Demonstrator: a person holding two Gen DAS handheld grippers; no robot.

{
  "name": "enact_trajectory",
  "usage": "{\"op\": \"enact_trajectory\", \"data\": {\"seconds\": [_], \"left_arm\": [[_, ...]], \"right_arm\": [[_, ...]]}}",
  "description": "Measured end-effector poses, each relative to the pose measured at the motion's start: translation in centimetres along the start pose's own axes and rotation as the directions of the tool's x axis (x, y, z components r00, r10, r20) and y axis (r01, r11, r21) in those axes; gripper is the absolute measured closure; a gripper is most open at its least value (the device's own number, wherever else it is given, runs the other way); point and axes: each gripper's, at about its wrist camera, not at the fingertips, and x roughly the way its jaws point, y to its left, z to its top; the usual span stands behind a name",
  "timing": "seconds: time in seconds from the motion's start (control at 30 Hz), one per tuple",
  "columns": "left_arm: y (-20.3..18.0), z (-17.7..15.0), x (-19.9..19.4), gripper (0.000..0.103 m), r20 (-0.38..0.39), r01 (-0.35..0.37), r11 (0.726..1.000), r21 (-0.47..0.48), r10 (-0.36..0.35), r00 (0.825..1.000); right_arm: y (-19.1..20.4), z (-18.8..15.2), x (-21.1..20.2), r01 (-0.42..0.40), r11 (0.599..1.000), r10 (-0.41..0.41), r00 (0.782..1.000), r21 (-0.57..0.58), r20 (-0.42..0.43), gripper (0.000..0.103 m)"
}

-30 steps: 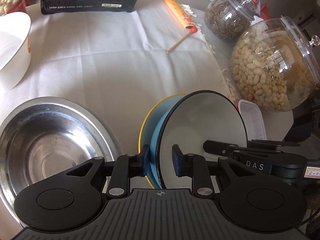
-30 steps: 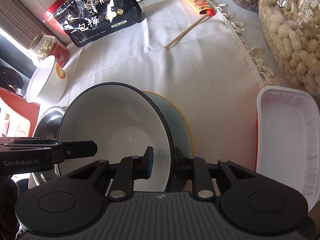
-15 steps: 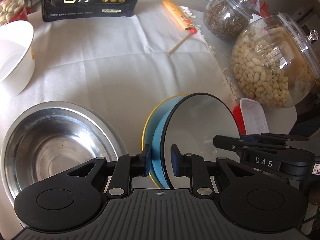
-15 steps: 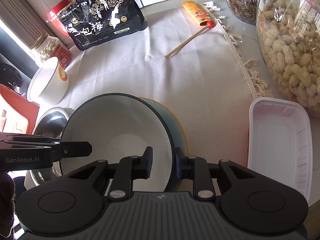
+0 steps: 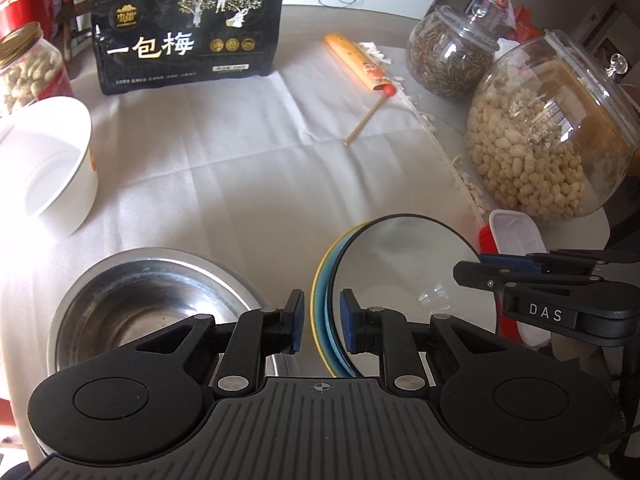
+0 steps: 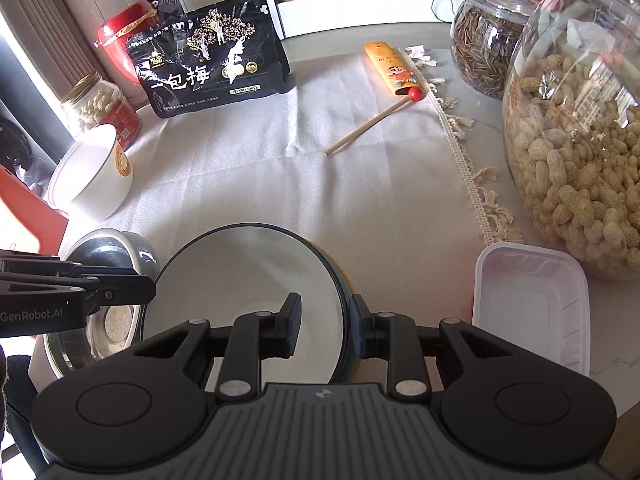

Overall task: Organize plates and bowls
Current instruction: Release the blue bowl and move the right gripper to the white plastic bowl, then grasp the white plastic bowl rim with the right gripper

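Note:
A white plate with a dark rim (image 5: pixel 404 276) (image 6: pixel 248 280) lies stacked on a blue plate with a yellow edge (image 5: pixel 326 308) (image 6: pixel 348 288). My left gripper (image 5: pixel 322 322) straddles the left rim of the stack, jaws a little apart with a gap to the rim. My right gripper (image 6: pixel 326 326) straddles the right rim, jaws also slightly apart. A steel bowl (image 5: pixel 148 296) (image 6: pixel 108 280) sits left of the stack. A white paper bowl (image 5: pixel 48 168) (image 6: pixel 92 176) stands further left.
A white plastic tray (image 6: pixel 532 304) lies right of the stack. A large peanut jar (image 6: pixel 576 152), a seed jar (image 5: pixel 450 56), a black snack bag (image 5: pixel 184 32), a small peanut jar (image 6: pixel 100 108), a yellow sleeve (image 6: pixel 394 68) and a stick (image 6: pixel 372 124) stand around the cloth.
Both grippers have pulled back and risen, so more of the table shows. Their jaws have opened slightly off the rims, and the plate stack now lies flatter.

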Motion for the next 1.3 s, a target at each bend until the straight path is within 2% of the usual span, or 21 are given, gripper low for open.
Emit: {"op": "enact_trajectory", "data": {"seconds": [0.1, 0.17, 0.23, 0.33, 0.4, 0.43, 0.53, 0.6, 0.67, 0.77, 0.8, 0.9, 1.0, 1.13, 1.2, 1.27, 1.3], "left_arm": [[0.9, 0.0, -0.3, 0.082, 0.007, -0.015, 1.000, 0.021, 0.014, 1.000], [1.8, 0.1, -0.4, 0.082, 0.012, -0.022, 0.999, 0.034, 0.022, 1.000], [3.4, 0.4, -0.6, 0.082, 0.007, -0.002, 1.000, 0.026, 0.002, 1.000], [7.5, 1.3, -1.2, 0.082, 0.006, 0.051, 0.996, -0.069, -0.051, 0.999], [11.0, 2.0, -2.5, 0.082, 0.054, 0.076, 0.986, -0.151, -0.069, 0.996], [12.9, 2.3, -3.2, 0.082, 0.092, 0.079, 0.975, -0.205, -0.061, 0.994], [18.0, 3.6, -5.2, 0.081, 0.125, 0.053, 0.955, -0.292, -0.017, 0.992], [21.2, 3.7, -5.8, 0.081, 0.118, -0.037, 0.923, -0.382, 0.089, 0.989], [23.4, 3.8, -5.8, 0.081, 0.103, -0.096, 0.891, -0.443, 0.157, 0.982], [25.9, 3.6, -4.9, 0.081, 0.110, -0.094, 0.850, -0.519, 0.176, 0.978], [26.4, 3.6, -4.6, 0.081, 0.121, -0.092, 0.840, -0.535, 0.184, 0.976], [27.0, 3.5, -3.6, 0.081, 0.110, -0.114, 0.834, -0.539, 0.204, 0.973], [26.7, 3.3, -3.0, 0.081, 0.085, -0.127, 0.843, -0.522, 0.200, 0.976], [25.5, 3.3, -2.4, 0.081, 0.081, -0.115, 0.868, -0.483, 0.174, 0.981], [24.8, 3.4, -2.1, 0.081, 0.080, -0.105, 0.881, -0.462, 0.160, 0.984], [24.1, 3.4, -1.8, 0.081, 0.082, -0.093, 0.892, -0.443, 0.143, 0.986], [23.7, 3.4, -1.7, 0.081, 0.084, -0.085, 0.898, -0.433, 0.134, 0.987]], "right_arm": [[0.8, 0.7, -0.1, 0.021, 1.000, -0.021, 1.000, -0.010, 0.009, 0.069], [1.6, 1.4, -0.1, 0.038, 0.999, -0.037, 0.999, -0.016, 0.022, 0.060], [2.7, 2.4, 0.0, 0.055, 0.998, -0.054, 0.998, -0.029, 0.040, 0.055], [5.0, 4.3, 0.5, 0.060, 0.997, -0.057, 0.997, -0.054, 0.057, 0.048], [6.7, 5.9, 1.5, 0.056, 0.996, -0.052, 0.997, -0.071, 0.050, 0.046], [7.6, 6.7, 2.1, 0.058, 0.995, -0.055, 0.998, -0.075, 0.043, 0.046], [10.4, 8.8, 3.9, 0.043, 0.994, -0.040, 0.999, -0.098, 0.025, 0.046], [12.8, 10.2, 5.4, 0.022, 0.992, -0.022, 1.000, -0.125, 0.005, 0.042], [15.0, 11.0, 6.4, 0.000, 0.988, -0.002, 1.000, -0.157, -0.009, 0.039], [18.2, 12.0, 7.7, -0.060, 0.980, 0.061, 0.998, -0.189, -0.002, 0.030], [18.8, 12.2, 8.0, -0.081, 0.980, 0.083, 0.997, -0.181, 0.003, 0.030], [20.5, 13.2, 9.1, -0.166, 0.977, 0.168, 0.986, -0.133, 0.008, 0.030], [21.9, 14.0, 10.5, -0.201, 0.976, 0.203, 0.979, -0.087, 0.014, 0.030], [23.6, 14.5, 12.9, -0.211, 0.976, 0.209, 0.977, -0.061, -0.027, 0.035], [24.3, 14.5, 14.2, -0.197, 0.978, 0.193, 0.979, -0.070, -0.062, 0.047], [24.9, 14.4, 15.6, -0.198, 0.977, 0.188, 0.975, -0.082, -0.113, 0.072], [25.0, 14.4, 15.9, -0.207, 0.975, 0.195, 0.971, -0.082, -0.137, 0.078]]}}
